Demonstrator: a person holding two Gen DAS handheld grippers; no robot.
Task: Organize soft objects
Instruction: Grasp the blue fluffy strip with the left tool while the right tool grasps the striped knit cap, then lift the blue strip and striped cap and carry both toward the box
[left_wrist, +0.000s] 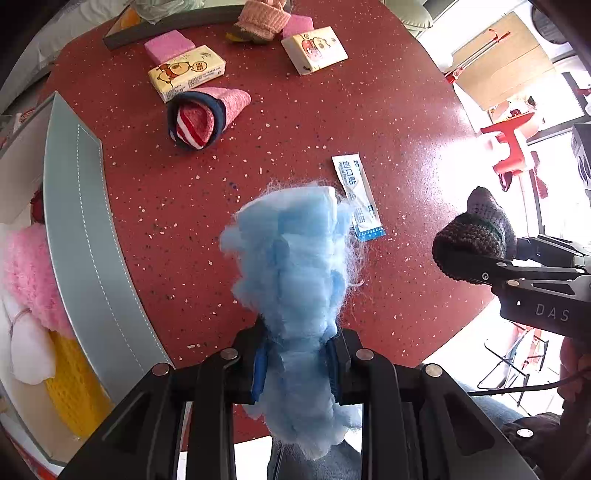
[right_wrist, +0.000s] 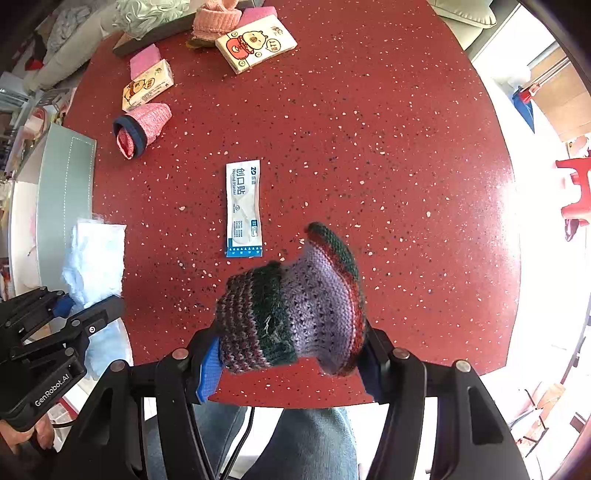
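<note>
My left gripper (left_wrist: 295, 363) is shut on a wad of light blue cotton wool (left_wrist: 295, 258) and holds it above the red speckled table (left_wrist: 388, 110); it also shows in the right wrist view (right_wrist: 96, 258). My right gripper (right_wrist: 291, 354) is shut on a striped purple, green and red knitted sock (right_wrist: 295, 314), which shows dark in the left wrist view (left_wrist: 476, 236). A rolled pink sock with a navy cuff (left_wrist: 207, 114) lies on the table's far left, also in the right wrist view (right_wrist: 142, 127).
A grey-rimmed box (left_wrist: 81, 240) at the left holds pink, white and yellow soft items (left_wrist: 29, 273). Two tissue packs (left_wrist: 186, 72) (left_wrist: 314, 50), pink sponges (left_wrist: 170, 45), a pink knitted item (left_wrist: 262, 18) and a plaster sachet (right_wrist: 243, 206) lie on the table.
</note>
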